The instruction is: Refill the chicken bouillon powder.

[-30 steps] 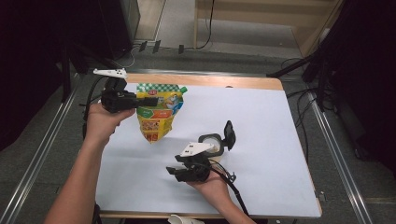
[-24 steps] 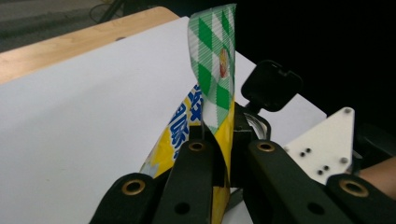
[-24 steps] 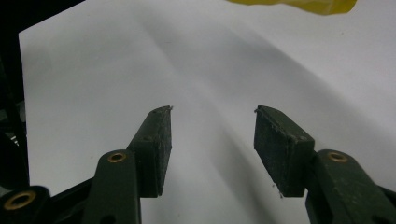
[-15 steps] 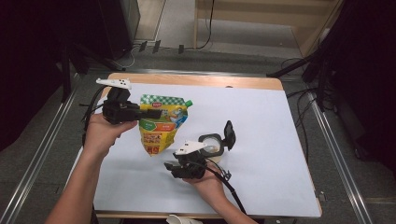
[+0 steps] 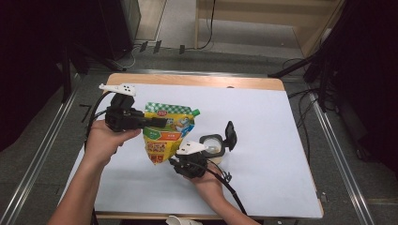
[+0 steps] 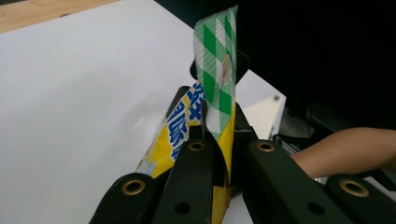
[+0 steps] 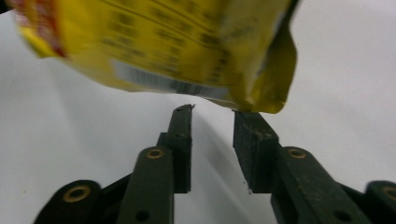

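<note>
Above the table [image 5: 281, 140], left claw [image 5: 162, 123] level, pinching pouch [image 5: 166, 133]

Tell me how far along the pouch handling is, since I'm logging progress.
Done: the left gripper is shut on the yellow pouch near its green top edge and holds it above the white table. In hand: the right gripper, jaws just closing, sits under the pouch's bottom corner with nothing clamped. Left: gripping that corner.

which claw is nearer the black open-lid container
Right. The right claw sits just beside the container; the left claw is farther off, clamped on the pouch.
</note>
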Action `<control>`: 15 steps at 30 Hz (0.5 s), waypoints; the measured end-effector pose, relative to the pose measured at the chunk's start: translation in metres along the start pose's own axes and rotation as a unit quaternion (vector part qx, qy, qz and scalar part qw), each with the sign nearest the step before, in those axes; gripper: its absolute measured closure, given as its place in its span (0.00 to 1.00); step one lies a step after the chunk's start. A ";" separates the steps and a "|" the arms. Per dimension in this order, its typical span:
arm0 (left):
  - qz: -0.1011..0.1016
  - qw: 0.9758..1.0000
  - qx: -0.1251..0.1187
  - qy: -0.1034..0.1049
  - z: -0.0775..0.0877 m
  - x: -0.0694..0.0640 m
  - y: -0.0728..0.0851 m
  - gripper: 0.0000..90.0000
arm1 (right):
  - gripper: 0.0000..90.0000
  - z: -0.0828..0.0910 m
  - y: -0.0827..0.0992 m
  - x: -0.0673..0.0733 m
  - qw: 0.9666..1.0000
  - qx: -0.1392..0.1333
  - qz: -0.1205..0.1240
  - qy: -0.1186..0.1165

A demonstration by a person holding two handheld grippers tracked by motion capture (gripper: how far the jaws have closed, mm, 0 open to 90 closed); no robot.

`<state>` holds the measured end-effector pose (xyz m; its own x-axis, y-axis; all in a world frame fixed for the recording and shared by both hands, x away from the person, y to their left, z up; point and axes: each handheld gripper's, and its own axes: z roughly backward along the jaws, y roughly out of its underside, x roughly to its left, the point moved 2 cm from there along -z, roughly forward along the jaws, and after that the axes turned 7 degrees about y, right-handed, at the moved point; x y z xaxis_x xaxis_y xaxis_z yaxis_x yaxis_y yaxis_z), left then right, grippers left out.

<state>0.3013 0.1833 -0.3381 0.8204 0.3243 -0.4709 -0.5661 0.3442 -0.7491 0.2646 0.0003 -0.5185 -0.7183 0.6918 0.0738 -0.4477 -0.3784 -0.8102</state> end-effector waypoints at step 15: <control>0.032 0.998 -0.010 0.055 0.004 -0.013 -0.003 1.00 | 0.88 0.005 0.003 -0.004 0.998 -0.057 -0.023 0.024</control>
<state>0.2919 0.1821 -0.3279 0.7869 0.2457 -0.5661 -0.6171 0.3078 -0.7242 0.2635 -0.0064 -0.5184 -0.6710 0.7362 0.0880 -0.4144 -0.2739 -0.8679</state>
